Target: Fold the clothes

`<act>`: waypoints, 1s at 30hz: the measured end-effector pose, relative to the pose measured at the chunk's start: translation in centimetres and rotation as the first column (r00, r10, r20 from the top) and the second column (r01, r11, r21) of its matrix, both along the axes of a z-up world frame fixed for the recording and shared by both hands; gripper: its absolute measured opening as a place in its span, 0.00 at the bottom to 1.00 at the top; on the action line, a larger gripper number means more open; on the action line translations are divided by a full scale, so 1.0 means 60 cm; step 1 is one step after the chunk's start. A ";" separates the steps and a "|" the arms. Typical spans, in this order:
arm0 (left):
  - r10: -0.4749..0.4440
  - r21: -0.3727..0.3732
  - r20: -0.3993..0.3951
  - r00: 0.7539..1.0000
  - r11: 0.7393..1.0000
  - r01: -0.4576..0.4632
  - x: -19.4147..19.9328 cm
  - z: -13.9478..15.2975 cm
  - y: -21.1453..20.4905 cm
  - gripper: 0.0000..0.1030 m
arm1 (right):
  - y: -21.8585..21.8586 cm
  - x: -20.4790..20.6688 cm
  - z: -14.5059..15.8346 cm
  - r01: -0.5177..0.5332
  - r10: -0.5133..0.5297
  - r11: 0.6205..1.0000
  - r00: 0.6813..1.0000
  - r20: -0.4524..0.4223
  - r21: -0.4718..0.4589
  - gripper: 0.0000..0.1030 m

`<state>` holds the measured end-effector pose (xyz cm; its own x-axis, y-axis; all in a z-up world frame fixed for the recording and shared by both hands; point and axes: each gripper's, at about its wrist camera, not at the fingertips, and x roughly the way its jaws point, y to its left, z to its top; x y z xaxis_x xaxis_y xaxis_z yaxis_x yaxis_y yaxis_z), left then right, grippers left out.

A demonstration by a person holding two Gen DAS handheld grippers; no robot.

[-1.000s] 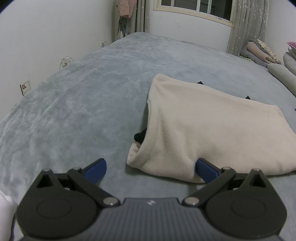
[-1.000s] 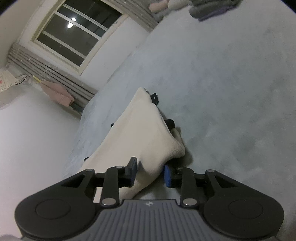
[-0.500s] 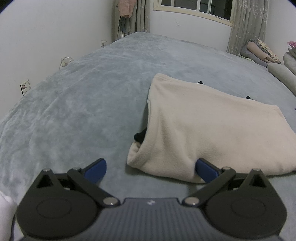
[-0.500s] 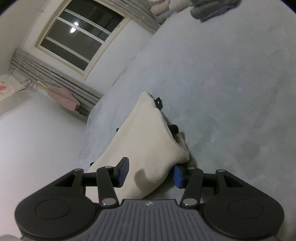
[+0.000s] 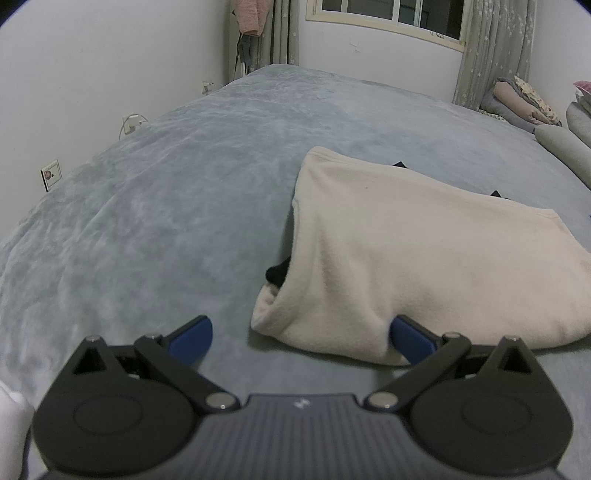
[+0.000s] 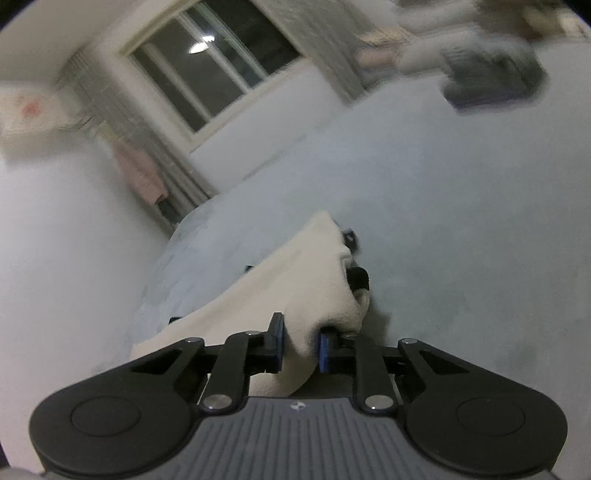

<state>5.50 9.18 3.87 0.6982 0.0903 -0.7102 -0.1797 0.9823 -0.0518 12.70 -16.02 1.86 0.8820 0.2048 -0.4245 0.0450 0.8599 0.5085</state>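
Observation:
A cream fleece garment lies folded on the grey bed cover, with black fabric showing at its left opening. My left gripper stands open low over the bed. Its right fingertip touches the garment's near edge, and the left one is over bare cover. In the blurred right wrist view, the jaws of my right gripper are closing. A bunched corner of the cream garment sits pinched between the pads. A black piece peeks out beside that corner.
Folded clothes and grey pillows are stacked at the bed's far right, below the curtain. A pink garment hangs in the far corner. A wall with sockets runs along the bed's left side.
The right gripper's jaws widened, then narrowed onto the garment's corner. That gripper rolled and rose, and the corner now bunches between the pads. The left gripper has not moved.

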 end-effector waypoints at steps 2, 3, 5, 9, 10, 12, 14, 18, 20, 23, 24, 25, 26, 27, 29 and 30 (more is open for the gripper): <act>0.001 -0.009 -0.001 1.000 1.000 -0.001 0.000 0.002 0.003 1.00 | 0.021 -0.001 0.011 -0.017 0.019 0.996 1.000 0.022 -0.083 0.18; 0.001 -0.011 0.000 1.000 1.000 -0.001 0.000 0.004 0.002 1.00 | 0.028 -0.003 0.015 -0.022 0.025 0.993 0.999 0.029 -0.115 0.18; 0.002 -0.014 0.001 1.000 1.000 -0.002 0.000 0.007 0.002 1.00 | 0.039 -0.004 0.021 -0.028 0.034 0.989 0.999 0.038 -0.147 0.18; -0.007 0.034 0.026 1.000 0.999 0.006 -0.007 0.016 -0.019 1.00 | 0.053 -0.002 0.028 -0.034 0.043 0.984 0.998 0.048 -0.174 0.18; -0.018 0.066 0.045 0.999 0.998 0.015 -0.012 0.022 -0.029 1.00 | 0.045 -0.005 0.023 -0.031 0.036 0.989 0.999 0.035 -0.143 0.18; -0.043 0.122 0.086 0.995 0.992 0.033 -0.021 0.033 -0.051 1.00 | 0.019 -0.008 0.008 -0.019 0.019 0.997 1.000 -0.007 -0.073 0.20; -0.075 0.161 0.124 0.989 0.985 0.054 -0.027 0.044 -0.072 1.00 | 0.006 -0.004 -0.004 -0.004 0.003 1.000 0.999 -0.036 -0.013 0.21; -0.148 0.211 0.161 0.976 0.971 0.113 -0.018 0.055 -0.121 1.00 | -0.015 0.001 -0.018 0.018 -0.012 0.995 0.998 -0.069 0.098 0.27; -0.190 0.247 0.148 0.971 0.957 0.150 -0.005 0.048 -0.155 1.00 | -0.019 0.001 -0.018 0.023 -0.015 0.993 0.997 -0.069 0.112 0.27; -0.225 0.287 0.107 0.969 0.940 0.186 0.021 0.028 -0.197 1.00 | -0.025 0.000 -0.012 0.010 -0.003 0.993 0.999 -0.054 0.122 0.25; -0.233 0.297 0.085 0.969 0.934 0.199 0.026 0.019 -0.207 1.00 | -0.026 -0.001 -0.009 0.002 0.004 0.992 0.999 -0.047 0.122 0.21; -0.231 0.315 0.079 0.970 0.929 0.196 0.027 0.008 -0.215 1.00 | -0.027 -0.001 -0.006 -0.007 0.012 0.993 0.999 -0.038 0.120 0.18; -0.230 0.331 0.074 0.970 0.924 0.194 0.027 -0.002 -0.222 1.00 | -0.028 -0.002 -0.003 -0.016 0.020 0.993 0.999 -0.030 0.117 0.18; -0.232 0.338 0.081 0.969 0.921 0.193 0.025 -0.006 -0.224 1.00 | -0.025 -0.003 0.002 -0.028 0.030 0.994 0.999 -0.016 0.106 0.17; -0.230 0.315 0.083 0.970 0.929 0.194 0.025 -0.011 -0.220 1.00 | -0.013 -0.007 0.017 -0.061 0.060 0.996 0.998 0.023 0.058 0.17; -0.226 0.287 0.077 0.971 0.938 0.195 0.028 -0.011 -0.212 1.00 | -0.003 -0.011 0.025 -0.078 0.077 0.997 0.996 0.048 0.021 0.17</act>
<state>7.17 -3.56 3.19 0.7932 0.1138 -0.5982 0.0246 0.9756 0.2183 12.03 -16.19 3.36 0.8820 0.2825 -0.3772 -0.0456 0.8478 0.5283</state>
